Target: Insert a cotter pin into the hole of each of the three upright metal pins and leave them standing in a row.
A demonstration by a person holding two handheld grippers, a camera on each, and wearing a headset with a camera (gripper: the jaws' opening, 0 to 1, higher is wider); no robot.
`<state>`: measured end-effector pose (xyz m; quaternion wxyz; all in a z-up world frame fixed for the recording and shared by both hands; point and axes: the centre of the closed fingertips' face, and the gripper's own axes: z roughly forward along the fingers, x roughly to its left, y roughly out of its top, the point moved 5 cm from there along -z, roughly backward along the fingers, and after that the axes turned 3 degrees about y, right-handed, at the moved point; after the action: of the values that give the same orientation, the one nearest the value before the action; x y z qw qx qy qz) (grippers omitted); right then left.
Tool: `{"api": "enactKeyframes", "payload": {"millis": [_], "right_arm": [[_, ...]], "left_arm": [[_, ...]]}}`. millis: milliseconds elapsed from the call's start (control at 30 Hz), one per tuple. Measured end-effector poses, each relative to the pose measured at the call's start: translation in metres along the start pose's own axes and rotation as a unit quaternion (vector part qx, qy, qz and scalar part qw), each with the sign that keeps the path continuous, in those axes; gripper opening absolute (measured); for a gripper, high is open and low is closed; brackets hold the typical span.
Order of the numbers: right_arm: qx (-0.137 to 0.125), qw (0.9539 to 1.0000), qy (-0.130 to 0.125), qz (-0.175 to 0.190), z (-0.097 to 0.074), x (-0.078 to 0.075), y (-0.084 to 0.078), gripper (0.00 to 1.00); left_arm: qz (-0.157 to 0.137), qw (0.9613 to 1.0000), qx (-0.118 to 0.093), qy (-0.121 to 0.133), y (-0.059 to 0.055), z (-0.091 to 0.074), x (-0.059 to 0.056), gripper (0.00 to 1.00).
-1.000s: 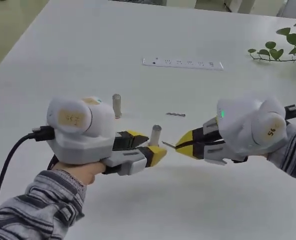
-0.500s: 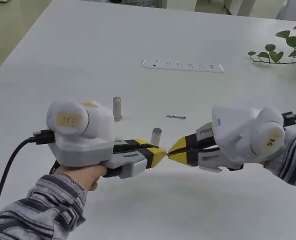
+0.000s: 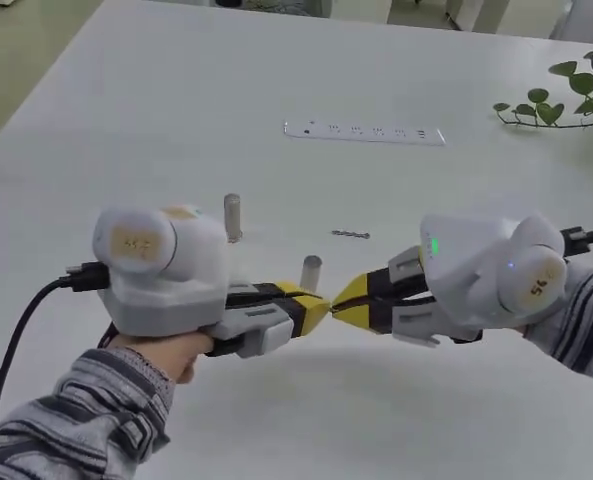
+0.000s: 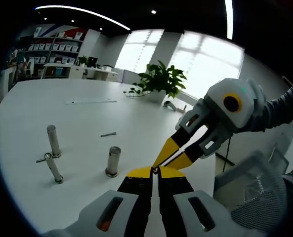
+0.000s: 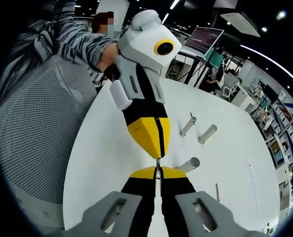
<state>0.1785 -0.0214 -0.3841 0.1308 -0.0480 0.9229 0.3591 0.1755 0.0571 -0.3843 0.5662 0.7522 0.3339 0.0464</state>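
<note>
The left gripper (image 3: pixel 324 306) and right gripper (image 3: pixel 337 304) meet tip to tip. Both sets of fingers (image 3: pixel 309 311) are pinched together on the cotter pin (image 5: pixel 157 170), probably re-seating it for the nearby upright pin (image 3: pixel 311 272).

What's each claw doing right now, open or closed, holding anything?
Left claw: closed, tips at the cotter pin; grip cannot be told.
Right claw: closed on the cotter pin.

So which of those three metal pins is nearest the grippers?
The lone pin just beside the left gripper; the other two pins sit together farther off to its side.
</note>
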Motion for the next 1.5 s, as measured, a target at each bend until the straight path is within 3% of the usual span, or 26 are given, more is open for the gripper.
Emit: {"api": "enactKeyframes", "payload": {"millis": [133, 167, 267, 467, 733, 1167, 1233, 1500], "right_arm": [[0.001, 0.9999, -0.004, 0.010, 0.000, 0.000, 0.000, 0.00], [0.011, 0.9996, -0.008, 0.026, 0.000, -0.002, -0.001, 0.00], [0.013, 0.9998, -0.011, 0.014, 0.000, -0.003, -0.002, 0.00], [0.019, 0.9993, -0.006, 0.031, 0.002, -0.003, -0.008, 0.00], [0.003, 0.9984, 0.004, 0.056, 0.001, -0.002, -0.010, 0.00], [0.007, 0.9993, 0.012, 0.035, -0.003, 0.001, -0.010, 0.00], [0.008, 0.9994, 0.013, 0.031, -0.003, 0.001, -0.010, 0.00], [0.004, 0.9997, 0.006, 0.022, -0.003, -0.002, -0.007, 0.00]], "left_arm": [[0.020, 0.9998, -0.007, 0.001, 0.001, 0.001, -0.002, 0.00], [0.024, 0.9996, -0.011, 0.003, 0.002, 0.000, -0.002, 0.00], [0.033, 0.9994, -0.015, 0.003, 0.004, 0.000, 0.000, 0.00], [0.044, 0.9988, -0.022, -0.004, 0.006, -0.001, -0.002, 0.00], [0.051, 0.9983, -0.023, -0.017, 0.007, -0.002, -0.004, 0.00], [0.049, 0.9986, -0.005, -0.017, 0.002, -0.002, -0.002, 0.00], [0.043, 0.9987, -0.009, -0.027, 0.003, -0.002, -0.004, 0.00], [0.052, 0.9986, -0.001, -0.013, 0.000, -0.001, -0.002, 0.01]]}}
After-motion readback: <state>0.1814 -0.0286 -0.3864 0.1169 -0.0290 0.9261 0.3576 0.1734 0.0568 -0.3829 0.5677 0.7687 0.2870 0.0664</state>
